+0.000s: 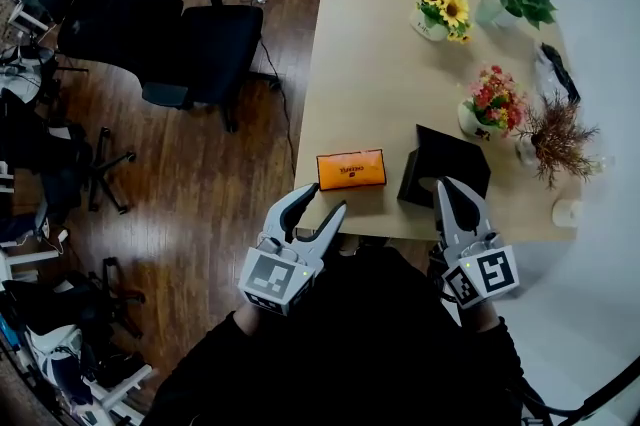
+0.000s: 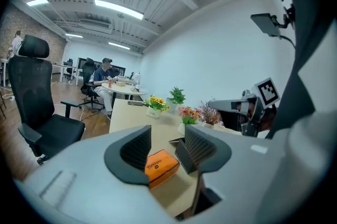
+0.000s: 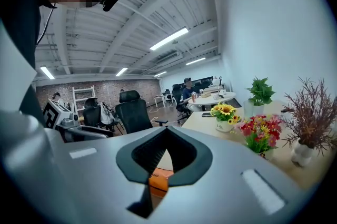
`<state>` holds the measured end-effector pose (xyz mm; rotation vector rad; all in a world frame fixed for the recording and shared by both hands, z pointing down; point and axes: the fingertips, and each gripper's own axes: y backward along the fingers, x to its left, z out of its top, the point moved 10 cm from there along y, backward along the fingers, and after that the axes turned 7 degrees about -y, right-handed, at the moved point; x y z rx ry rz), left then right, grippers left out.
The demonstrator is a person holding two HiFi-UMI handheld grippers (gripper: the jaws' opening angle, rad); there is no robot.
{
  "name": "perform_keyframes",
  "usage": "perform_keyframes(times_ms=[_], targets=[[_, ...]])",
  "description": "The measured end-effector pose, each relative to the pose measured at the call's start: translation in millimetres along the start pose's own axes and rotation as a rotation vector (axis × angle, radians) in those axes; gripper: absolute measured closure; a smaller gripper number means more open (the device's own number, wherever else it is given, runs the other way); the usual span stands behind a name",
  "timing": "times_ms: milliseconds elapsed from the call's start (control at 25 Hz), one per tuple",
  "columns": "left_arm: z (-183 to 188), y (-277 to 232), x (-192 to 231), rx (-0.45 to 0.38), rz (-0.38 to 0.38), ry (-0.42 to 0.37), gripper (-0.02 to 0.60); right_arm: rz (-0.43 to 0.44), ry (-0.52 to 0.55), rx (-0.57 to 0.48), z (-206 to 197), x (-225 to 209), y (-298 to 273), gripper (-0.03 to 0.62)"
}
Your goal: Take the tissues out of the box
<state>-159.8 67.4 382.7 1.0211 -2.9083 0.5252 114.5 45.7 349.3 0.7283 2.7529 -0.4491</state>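
Wooden table (image 1: 370, 64) carries orange tissue pack (image 1: 351, 169) beside black box (image 1: 445, 169), contents unclear. My left claw (image 1: 322, 200) narrowly apart, empty; right claw (image 1: 450, 186) closed, empty.

1. My left gripper (image 2: 167, 146) fills the lower frame, its jaws apart and gripping nothing.
2. Through the gap, at lower centre, I see an orange pack (image 2: 160, 166) lying on the pale table (image 2: 131, 115).
3. A black box (image 2: 181, 155) stands just right of the pack, partly behind one jaw.
4. My right gripper (image 2: 216, 104) shows at mid-right.
5. A black office chair (image 2: 37, 107) sits at left, and sunflowers (image 2: 155, 103) stand at centre.
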Motion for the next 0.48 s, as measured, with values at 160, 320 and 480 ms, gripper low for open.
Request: perform_keyframes(times_ms=[160,320,480], targets=[[0.9,-1.5,-1.0,0.001,0.003,0.012,0.398,0.005,0.006,-0.001,0.5,0.4,-0.9,0.594],[-0.3,-0.2,2.1,0.014,0.007,0.006,0.399,0.008,0.007,0.006,0.8,1.9,-2.3,0.594],[-0.9,-0.4,4.2,0.014,0.023,0.011,0.403,0.013,0.011,0.012,0.0,1.6,-3.6,0.594]])
